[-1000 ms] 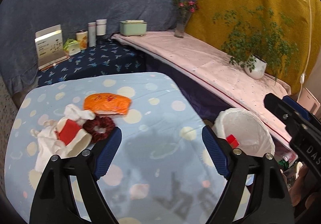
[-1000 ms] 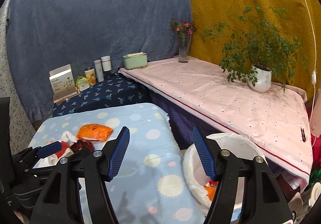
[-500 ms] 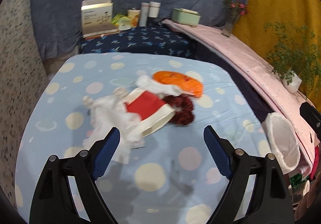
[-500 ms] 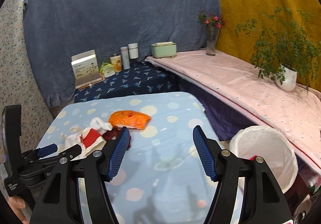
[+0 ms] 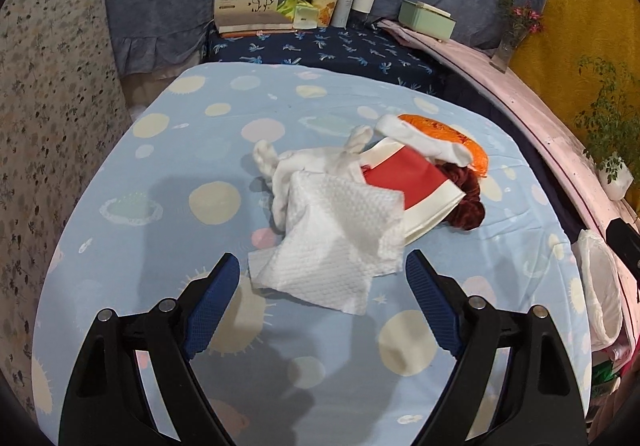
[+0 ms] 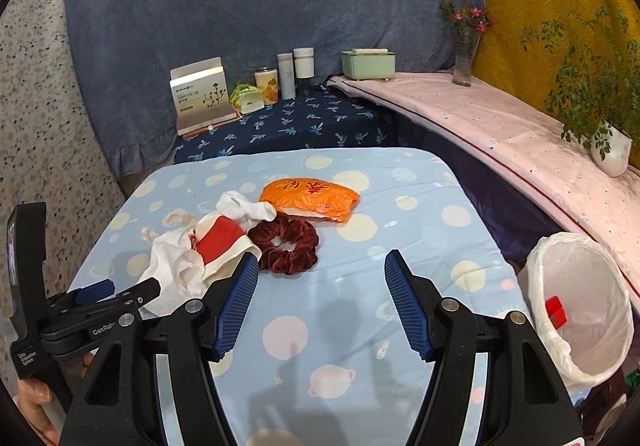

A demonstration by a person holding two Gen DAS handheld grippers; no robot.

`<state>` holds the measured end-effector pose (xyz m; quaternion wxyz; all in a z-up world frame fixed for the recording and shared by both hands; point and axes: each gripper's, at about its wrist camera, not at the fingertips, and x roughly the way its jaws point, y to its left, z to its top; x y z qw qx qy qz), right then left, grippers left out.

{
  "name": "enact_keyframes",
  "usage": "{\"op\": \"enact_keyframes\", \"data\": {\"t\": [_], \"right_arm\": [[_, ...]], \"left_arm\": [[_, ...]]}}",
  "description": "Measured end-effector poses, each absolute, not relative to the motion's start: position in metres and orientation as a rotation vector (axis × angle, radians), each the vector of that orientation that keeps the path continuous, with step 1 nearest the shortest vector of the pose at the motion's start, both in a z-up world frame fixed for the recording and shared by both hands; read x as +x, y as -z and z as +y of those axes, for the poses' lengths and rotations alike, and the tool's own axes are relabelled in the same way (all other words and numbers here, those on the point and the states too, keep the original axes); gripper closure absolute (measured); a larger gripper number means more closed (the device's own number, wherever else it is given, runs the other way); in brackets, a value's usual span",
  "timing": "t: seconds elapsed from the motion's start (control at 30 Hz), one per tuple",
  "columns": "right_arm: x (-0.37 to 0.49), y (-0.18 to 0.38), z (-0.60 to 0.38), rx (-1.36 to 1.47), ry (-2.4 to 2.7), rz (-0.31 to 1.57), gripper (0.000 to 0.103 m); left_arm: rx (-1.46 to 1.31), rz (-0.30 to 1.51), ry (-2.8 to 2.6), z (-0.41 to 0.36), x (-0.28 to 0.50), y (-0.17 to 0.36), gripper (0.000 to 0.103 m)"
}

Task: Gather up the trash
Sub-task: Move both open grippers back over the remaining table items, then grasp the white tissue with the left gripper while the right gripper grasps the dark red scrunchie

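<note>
A pile of trash lies on the blue dotted table [image 5: 160, 206]: a white paper towel [image 5: 332, 246], a flattened red-and-white paper cup [image 5: 408, 182], a white sock [image 5: 424, 142], an orange plastic bag [image 5: 460, 138] and a dark red scrunchie [image 5: 468, 198]. My left gripper [image 5: 322, 294] is open and empty, just short of the paper towel's near edge. My right gripper [image 6: 320, 298] is open and empty, above the table in front of the scrunchie [image 6: 288, 242]. The cup [image 6: 220, 242] and orange bag [image 6: 310, 196] also show in the right wrist view.
A white-lined trash bin [image 6: 580, 302] with a red item inside stands off the table's right edge. Behind are a dark blue shelf [image 6: 300, 122] with a box, cans and bottles, and a pink ledge [image 6: 500, 134] with a vase and a potted plant.
My left gripper has swung left and closed in on the trash pile, reaching the paper towel. My right gripper has turned from the bin toward the table and the pile.
</note>
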<state>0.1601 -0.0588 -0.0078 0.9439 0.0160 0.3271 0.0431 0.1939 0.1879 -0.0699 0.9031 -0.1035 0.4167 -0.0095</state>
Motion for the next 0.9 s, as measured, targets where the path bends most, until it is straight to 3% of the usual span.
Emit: {"op": "enact_keyframes", "data": {"t": [0.3,0.5,0.63,0.9], "right_arm": [[0.176,0.027,-0.046,0.019,-0.09,0.704,0.04],[0.196,0.047,-0.034,0.019,-0.103,0.744,0.04],[0.213,0.062,-0.025,0.01,-0.104,0.773,0.04],[0.248,0.079,-0.026,0.041,-0.081,0.801,0.043]], "left_arm": [[-0.227,0.909,0.066,0.189,0.209,0.091,0.048],[-0.232,0.921,0.102,0.188,0.211,0.098,0.094],[-0.246,0.905,0.107,0.19,0.206,0.097,0.1],[-0.26,0.879,0.113,0.191,0.203,0.09,0.101]]}}
